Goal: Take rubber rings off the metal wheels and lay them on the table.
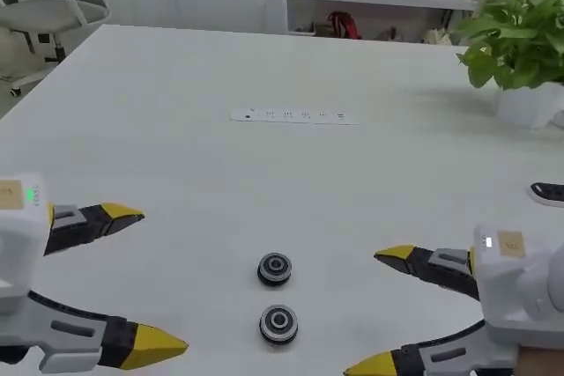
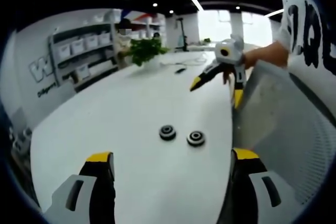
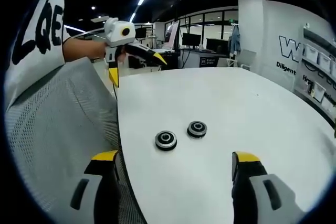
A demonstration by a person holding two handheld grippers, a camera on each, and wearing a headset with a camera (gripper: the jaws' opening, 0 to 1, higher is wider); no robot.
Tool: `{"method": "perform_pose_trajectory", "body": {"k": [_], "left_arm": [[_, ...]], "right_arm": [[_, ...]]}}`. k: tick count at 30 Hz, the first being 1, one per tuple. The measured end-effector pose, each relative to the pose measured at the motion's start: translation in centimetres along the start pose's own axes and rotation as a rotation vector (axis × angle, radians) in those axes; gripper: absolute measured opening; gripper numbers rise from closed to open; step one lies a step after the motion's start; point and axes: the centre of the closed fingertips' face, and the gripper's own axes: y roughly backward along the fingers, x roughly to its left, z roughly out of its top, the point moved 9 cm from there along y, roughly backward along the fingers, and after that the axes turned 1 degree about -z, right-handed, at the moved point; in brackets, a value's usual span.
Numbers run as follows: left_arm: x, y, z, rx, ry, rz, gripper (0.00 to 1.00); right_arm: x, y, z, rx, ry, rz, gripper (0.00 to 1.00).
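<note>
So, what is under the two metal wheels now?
The far wheel and the near wheel lie flat on the white table, apart. Their undersides are hidden, so anything beneath them cannot be seen.

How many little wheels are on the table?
2. The far wheel and the near wheel lie close together on the white table, one behind the other, between the left gripper and the right gripper. Nothing seems to hide more.

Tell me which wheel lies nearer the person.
The lower wheel in the head view; the other wheel lies farther up the table.
</note>
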Motion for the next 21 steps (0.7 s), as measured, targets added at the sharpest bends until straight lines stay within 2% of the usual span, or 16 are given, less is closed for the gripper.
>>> {"method": "perform_pose_trajectory", "body": {"k": [21], "left_arm": [[0.39,-1.03,0.84,0.015,-0.054,-0.025,0.9]], "right_arm": [[-0.87,-0.65,0.69,-0.009,0.017,0.017,0.81]]}}
